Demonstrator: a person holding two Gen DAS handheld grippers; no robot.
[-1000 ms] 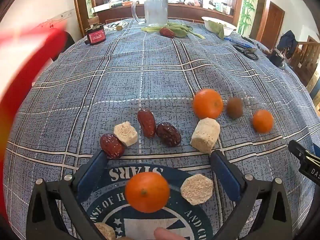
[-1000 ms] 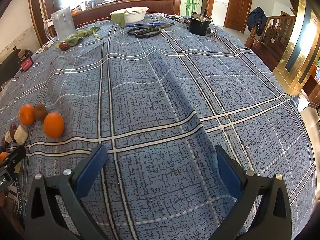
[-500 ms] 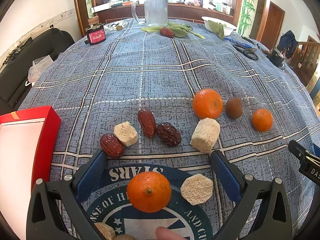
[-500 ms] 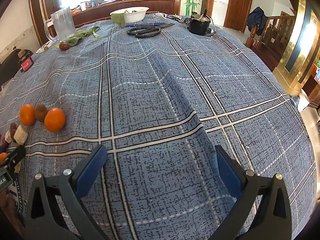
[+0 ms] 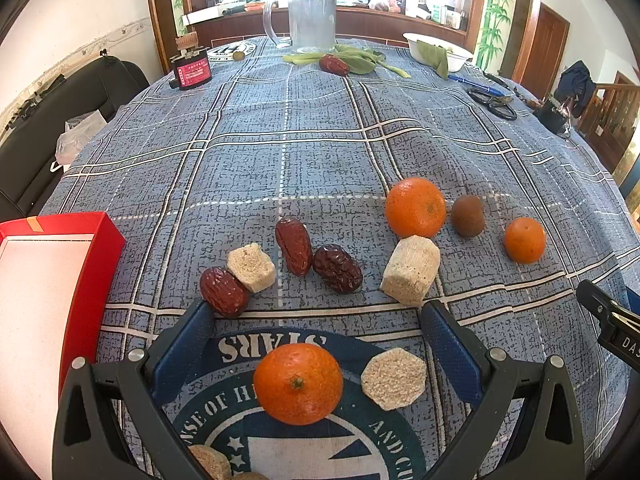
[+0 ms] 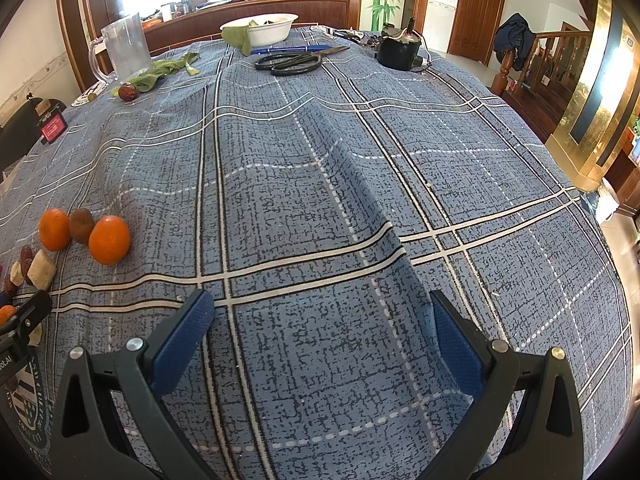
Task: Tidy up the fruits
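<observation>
Three wrinkled dates, glossy round mandarin, crumbly blocks.

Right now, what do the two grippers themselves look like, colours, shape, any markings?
Both look alike. The left gripper and right gripper each have two black plastic arms that splay into a V, with triangular cut-outs and silver screw heads. Their fingers carry textured dark blue pads. A black part at the left view's right edge bears white letters, partly cut off. No cables or sleeves show.
</observation>
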